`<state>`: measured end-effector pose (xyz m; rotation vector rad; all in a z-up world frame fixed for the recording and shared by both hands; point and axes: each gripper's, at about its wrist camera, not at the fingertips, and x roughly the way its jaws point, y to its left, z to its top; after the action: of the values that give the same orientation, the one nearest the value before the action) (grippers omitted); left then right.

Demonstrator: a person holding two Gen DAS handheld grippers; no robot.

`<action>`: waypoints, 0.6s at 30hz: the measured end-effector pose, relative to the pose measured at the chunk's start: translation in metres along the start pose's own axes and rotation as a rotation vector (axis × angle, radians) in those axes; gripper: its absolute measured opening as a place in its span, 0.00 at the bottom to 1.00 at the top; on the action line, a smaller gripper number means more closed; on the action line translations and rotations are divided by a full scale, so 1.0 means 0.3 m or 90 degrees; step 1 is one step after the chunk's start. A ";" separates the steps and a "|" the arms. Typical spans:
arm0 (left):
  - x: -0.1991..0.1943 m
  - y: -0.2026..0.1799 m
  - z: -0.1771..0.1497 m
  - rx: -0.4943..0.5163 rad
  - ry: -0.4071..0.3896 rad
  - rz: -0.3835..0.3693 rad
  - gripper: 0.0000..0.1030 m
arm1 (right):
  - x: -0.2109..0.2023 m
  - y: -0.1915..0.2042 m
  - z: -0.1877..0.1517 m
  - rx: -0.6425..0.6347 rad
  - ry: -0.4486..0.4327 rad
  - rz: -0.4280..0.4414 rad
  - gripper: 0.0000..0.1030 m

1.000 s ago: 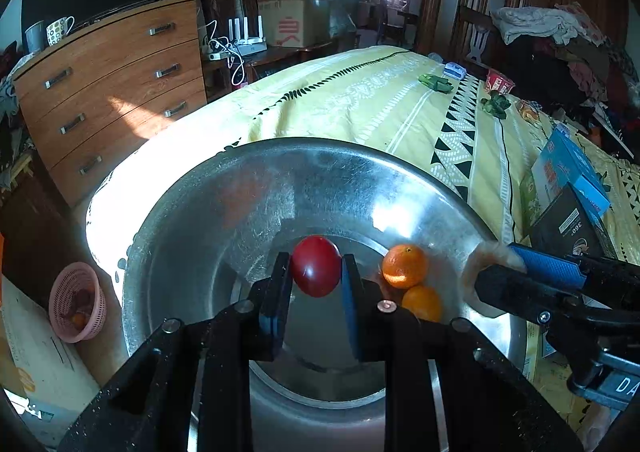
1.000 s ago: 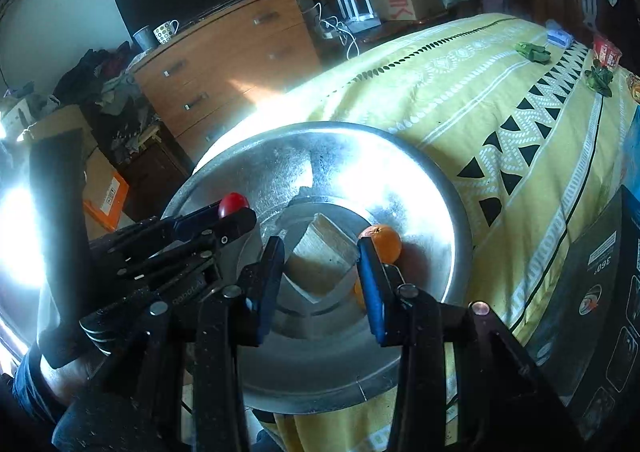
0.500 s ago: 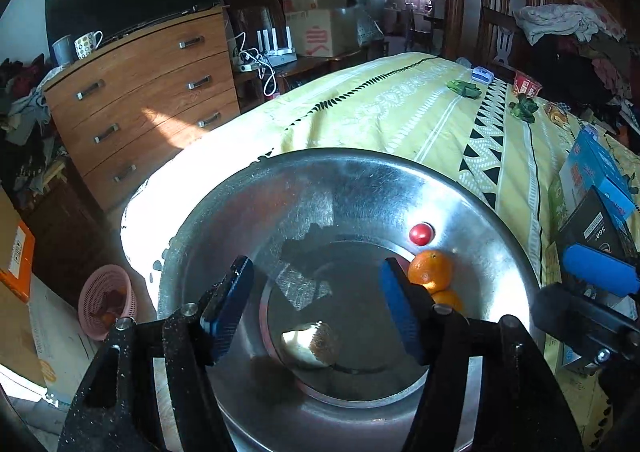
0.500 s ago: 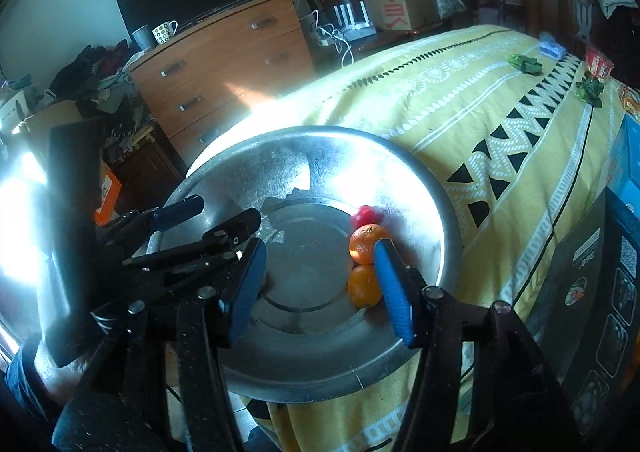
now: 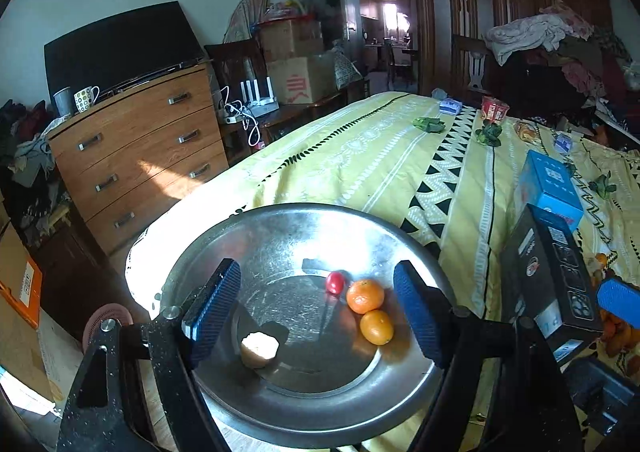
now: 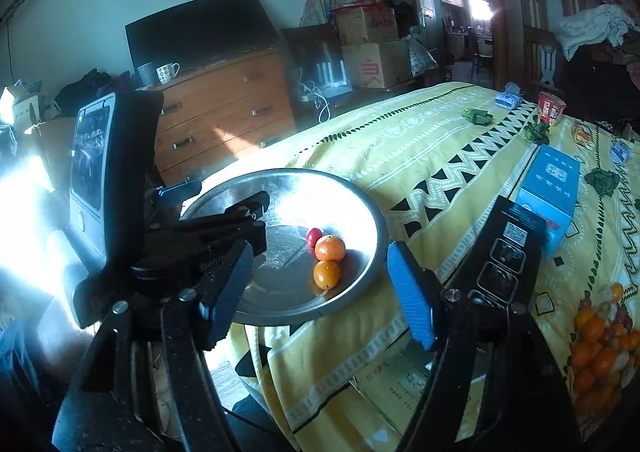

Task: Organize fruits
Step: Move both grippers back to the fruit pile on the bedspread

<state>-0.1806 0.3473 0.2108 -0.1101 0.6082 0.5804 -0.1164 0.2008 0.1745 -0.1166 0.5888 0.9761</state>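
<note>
A big steel bowl (image 5: 256, 236) sits at the near corner of the yellow bedspread (image 5: 380, 156). In it lie a small red tomato (image 5: 335, 282) and two oranges (image 5: 365, 295), touching each other, and a pale piece of fruit (image 5: 259, 349) apart at the left. My left gripper (image 5: 316, 316) is open and empty above the bowl's near side. My right gripper (image 6: 320, 292) is open and empty over the bowl's right rim (image 6: 376, 228). The tomato (image 6: 313, 236) and oranges (image 6: 329, 247) show there too. A pile of mixed fruit (image 6: 600, 340) lies at the right.
A black box (image 5: 548, 276) and a blue box (image 5: 550, 188) stand on the bed right of the bowl. Small green vegetables (image 5: 429, 125) and packets lie farther back. A wooden dresser (image 5: 136, 156) stands at the left, and a pink basket (image 5: 106, 318) is on the floor.
My left gripper opened and let the red tomato go into the bowl, beside the oranges. Both grippers have pulled back and up from the bowl.
</note>
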 end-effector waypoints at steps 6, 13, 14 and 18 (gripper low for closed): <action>-0.087 -0.174 -0.004 0.023 -0.019 -0.096 0.90 | -0.140 -0.111 -0.195 0.014 0.020 -0.057 0.69; -0.237 -0.633 -0.085 0.155 -0.032 -0.345 0.90 | -0.296 -0.391 -0.488 0.152 0.089 -0.151 0.69; -0.240 -0.706 -0.115 0.174 -0.018 -0.382 0.90 | -0.316 -0.418 -0.519 0.169 0.094 -0.162 0.69; -0.154 -0.945 -0.230 0.212 0.095 -0.493 0.80 | -0.407 -0.538 -0.624 0.235 0.101 -0.200 0.69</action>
<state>-0.0919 0.0699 0.1609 -0.0666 0.7388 -0.2823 -0.1154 -0.0472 0.0544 0.0431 0.8588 0.5459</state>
